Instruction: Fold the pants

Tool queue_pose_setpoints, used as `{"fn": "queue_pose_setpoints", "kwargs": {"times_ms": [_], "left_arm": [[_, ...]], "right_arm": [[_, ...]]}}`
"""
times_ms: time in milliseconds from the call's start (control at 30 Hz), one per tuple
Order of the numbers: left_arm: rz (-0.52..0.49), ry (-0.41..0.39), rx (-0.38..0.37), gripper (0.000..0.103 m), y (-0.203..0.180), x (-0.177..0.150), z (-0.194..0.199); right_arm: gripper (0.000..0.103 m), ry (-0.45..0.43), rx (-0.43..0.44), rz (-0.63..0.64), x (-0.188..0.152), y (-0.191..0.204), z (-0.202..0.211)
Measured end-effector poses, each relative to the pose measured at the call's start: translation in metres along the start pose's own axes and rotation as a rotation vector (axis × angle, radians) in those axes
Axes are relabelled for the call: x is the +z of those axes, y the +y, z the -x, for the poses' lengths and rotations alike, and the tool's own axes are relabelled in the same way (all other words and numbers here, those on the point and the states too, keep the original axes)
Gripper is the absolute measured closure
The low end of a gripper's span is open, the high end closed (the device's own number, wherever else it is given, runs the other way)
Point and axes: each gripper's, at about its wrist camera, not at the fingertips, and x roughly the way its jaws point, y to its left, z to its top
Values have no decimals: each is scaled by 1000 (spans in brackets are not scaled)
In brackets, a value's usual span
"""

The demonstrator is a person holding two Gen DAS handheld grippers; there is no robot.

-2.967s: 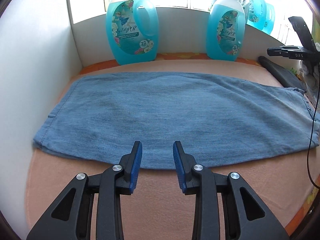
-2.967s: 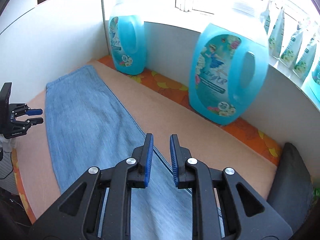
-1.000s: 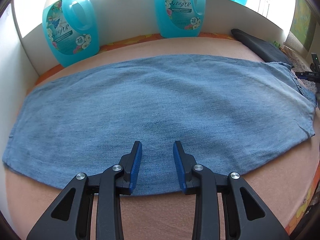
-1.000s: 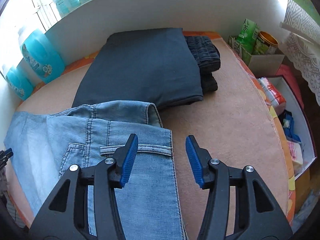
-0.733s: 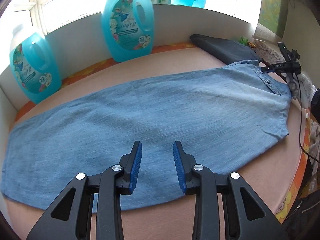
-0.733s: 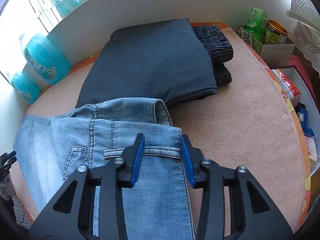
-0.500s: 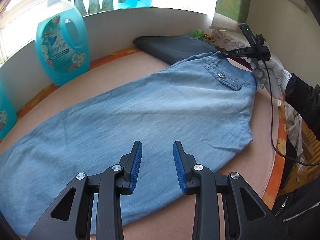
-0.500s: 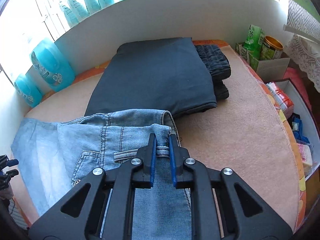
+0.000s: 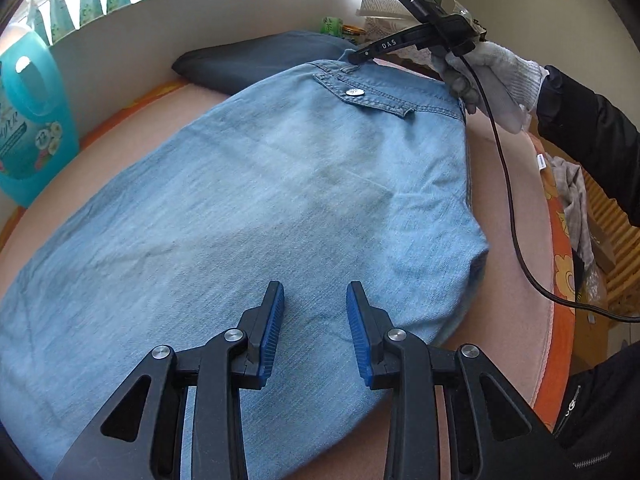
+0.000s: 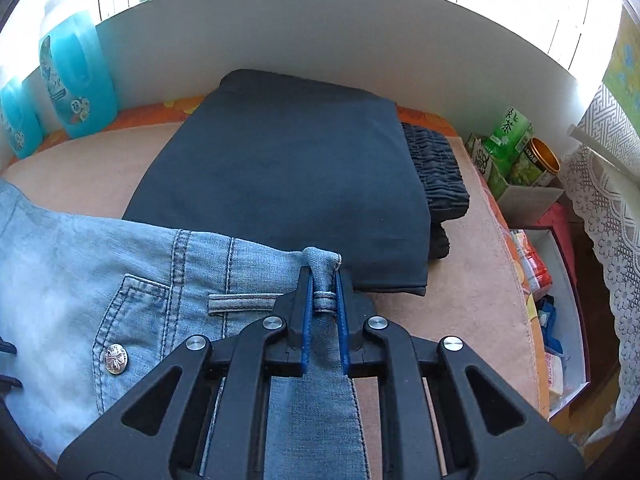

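Two tools work the jeans (image 9: 260, 200) spread on the surface (image 9: 512, 240). The right tool (image 10: 323, 300) has just closed, pinching the waistband corner. The left tool (image 9: 315, 320) hovers spread above the denim near its front edge.

The right gripper (image 10: 323, 308) has just closed onto the jeans (image 10: 120, 280) waistband, bunching it

"DAS" in white on the black arm of the right tongs (image 9: 362, 55). "72" on the blue detergent bottle (image 10: 76, 80) label, tabletop's far left corner. Green carton (image 10: 508, 136): Chinese characters, white.
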Motion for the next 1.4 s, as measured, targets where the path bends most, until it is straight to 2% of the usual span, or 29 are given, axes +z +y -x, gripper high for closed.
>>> {"fn": "queue_pose_setpoints", "kwargs": {"times_ms": [100,200,300,400,467,633,733,867,1000,1133,1200,1400], "left_arm": [[6,-10,5,72,1,1,6],[19,-17,-11,72,5,1,13],[23,-14,-3,72,3,-2,14],[55,-43,6,72,4,-3,24],[89,-73,17,72,8,-5,37],[205,-144,110,72,34,-26,84],[303,-178,178,72,57,-51,116],[434,-199,301,72,90,-89,154],[611,-232,382,72,126,-135,191],[751,-250,484,72,157,-181,222],[824,-251,526,59,175,-205,236],[1047,-264,642,56,234,-272,276]], "right_arm": [[77,-12,-48,-17,-1,-7,11],[75,-50,-71,-38,-2,-12,29],[75,-108,-53,-47,-6,-3,58],[69,-167,2,-27,-9,21,89],[58,-207,37,-5,-9,42,108],[53,-286,171,98,-2,109,142],[46,-315,255,151,4,152,152],[45,-333,338,240,16,213,156],[44,-336,455,308,31,276,156],[40,-334,502,432,45,347,152],[39,-320,532,480,51,379,147],[39,-271,610,580,62,464,121]]}}
